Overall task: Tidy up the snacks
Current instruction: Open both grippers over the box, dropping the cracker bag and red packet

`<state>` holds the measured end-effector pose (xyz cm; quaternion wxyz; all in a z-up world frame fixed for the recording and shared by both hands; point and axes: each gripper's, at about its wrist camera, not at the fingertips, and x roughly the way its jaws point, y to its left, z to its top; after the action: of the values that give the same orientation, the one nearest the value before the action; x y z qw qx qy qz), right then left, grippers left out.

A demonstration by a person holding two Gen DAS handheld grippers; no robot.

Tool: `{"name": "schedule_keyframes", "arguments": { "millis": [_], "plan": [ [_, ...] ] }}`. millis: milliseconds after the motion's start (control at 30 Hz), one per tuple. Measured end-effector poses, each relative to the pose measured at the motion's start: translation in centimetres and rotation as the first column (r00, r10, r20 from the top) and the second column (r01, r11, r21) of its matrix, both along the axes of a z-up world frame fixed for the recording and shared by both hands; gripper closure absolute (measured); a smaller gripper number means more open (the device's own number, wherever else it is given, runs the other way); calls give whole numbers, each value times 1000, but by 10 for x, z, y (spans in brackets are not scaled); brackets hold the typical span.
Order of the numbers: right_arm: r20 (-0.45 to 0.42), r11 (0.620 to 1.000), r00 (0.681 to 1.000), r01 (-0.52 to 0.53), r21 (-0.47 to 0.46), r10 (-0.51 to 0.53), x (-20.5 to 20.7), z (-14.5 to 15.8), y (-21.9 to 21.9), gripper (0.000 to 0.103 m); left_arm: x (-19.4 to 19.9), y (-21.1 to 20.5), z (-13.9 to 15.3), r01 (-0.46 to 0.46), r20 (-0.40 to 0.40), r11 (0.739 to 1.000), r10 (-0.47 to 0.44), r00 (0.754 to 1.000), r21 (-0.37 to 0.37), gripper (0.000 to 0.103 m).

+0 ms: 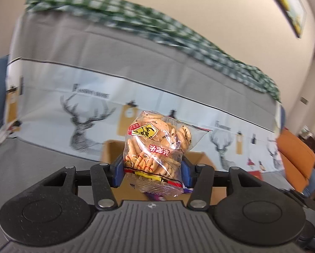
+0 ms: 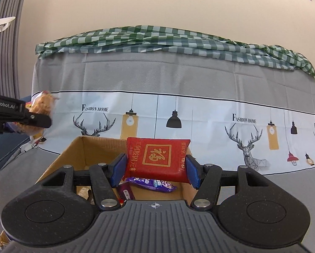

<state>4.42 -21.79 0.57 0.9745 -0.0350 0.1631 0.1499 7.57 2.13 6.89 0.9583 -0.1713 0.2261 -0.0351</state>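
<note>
Both tools pinch snacks: left tool (image 1: 152, 169) a cracker bag (image 1: 155, 147), right tool (image 2: 155, 168) a red packet (image 2: 157, 158).

Evenly and brightly lit in both views; soft, diffuse light, no hard shadows. Strong barrel distortion: straight lines bowed, worst at the edges, corners cut by a dark rim.

Left wrist view: heavy motion blur across the checked cloth (image 1: 136, 19), the printed cover (image 1: 90, 113) and its lettering. Sharp only close up, on the biscuit bag (image 1: 155, 149), with white glare on its clear plastic.

Right wrist view: sharp throughout the centre; lettering on the printed cover (image 2: 199, 118) legible, the red packet (image 2: 156, 158) crisp. Blurred at far left, where the other gripper's bag (image 2: 42, 105) smears. Faint shading inside the cardboard box (image 2: 90, 149).
</note>
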Motion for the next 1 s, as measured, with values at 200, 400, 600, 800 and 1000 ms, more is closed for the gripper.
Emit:
{"name": "schedule_keyframes", "arguments": {
  "millis": [200,400,600,800,1000],
  "plan": [
    [8,998,1000,28,-55,-28,2,-4,10,10,-2,-15,2,95,44,995,-94,995,-18,16],
    [-9,999,1000,30,-30,-30,2,-3,8,2,-13,-8,3,64,56,998,-63,996,-17,14],
    [-72,999,997,44,29,-42,-12,1,-6,1,-54,-20,6,13,60,996,-18,998,91,5],
    [-142,994,986,96,56,-87,-58,-2,-32,1,-106,-34,-2,-21,-34,996,24,999,88,1],
    [-192,987,973,143,74,-127,-96,-12,-53,1,-142,-57,-22,-71,-156,990,90,984,125,1]
  ]
}}
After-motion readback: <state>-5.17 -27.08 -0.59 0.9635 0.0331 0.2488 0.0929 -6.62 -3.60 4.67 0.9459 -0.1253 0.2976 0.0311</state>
